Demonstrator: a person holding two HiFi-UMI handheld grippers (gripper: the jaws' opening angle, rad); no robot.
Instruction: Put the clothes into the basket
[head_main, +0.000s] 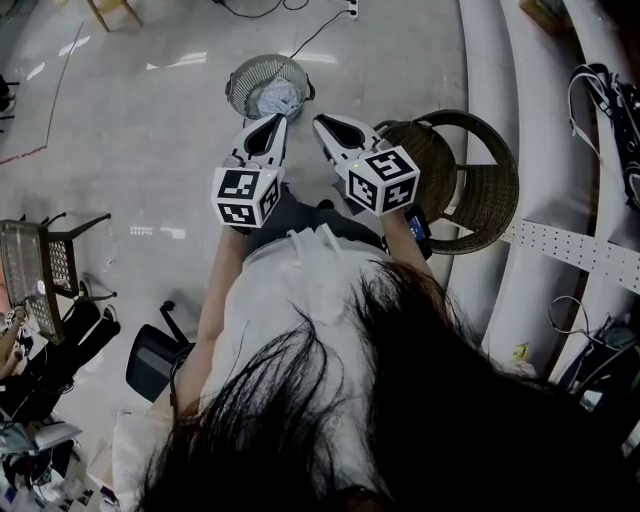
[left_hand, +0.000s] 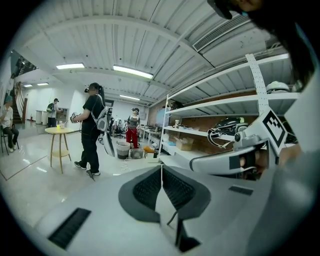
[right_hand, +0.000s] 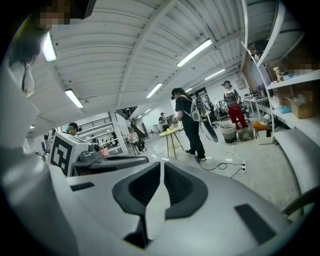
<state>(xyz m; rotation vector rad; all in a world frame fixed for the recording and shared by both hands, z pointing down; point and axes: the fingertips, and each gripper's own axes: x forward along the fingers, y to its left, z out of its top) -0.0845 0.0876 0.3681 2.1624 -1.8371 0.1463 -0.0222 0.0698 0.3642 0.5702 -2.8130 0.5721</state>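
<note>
A round wire basket (head_main: 238, 76) stands on the grey floor ahead, with pale crumpled clothes (head_main: 275, 100) inside it. In the head view my left gripper (head_main: 272, 122) and right gripper (head_main: 322, 124) are held side by side in the air, short of the basket and pointing towards it. Both have their jaws together with nothing between them. The left gripper view shows its dark pads (left_hand: 145, 187) meeting at the tip, my left gripper (left_hand: 161, 170) empty. Likewise my right gripper (right_hand: 161, 167) is shut and empty in the right gripper view.
A wicker chair (head_main: 485, 185) stands just right of my hands, with white shelving (head_main: 560, 245) beyond it. A cable and power strip (head_main: 350, 8) lie on the floor past the basket. A mesh-topped stand (head_main: 55, 255) is at the left. A person (left_hand: 92, 130) and a round table (left_hand: 59, 131) are across the room.
</note>
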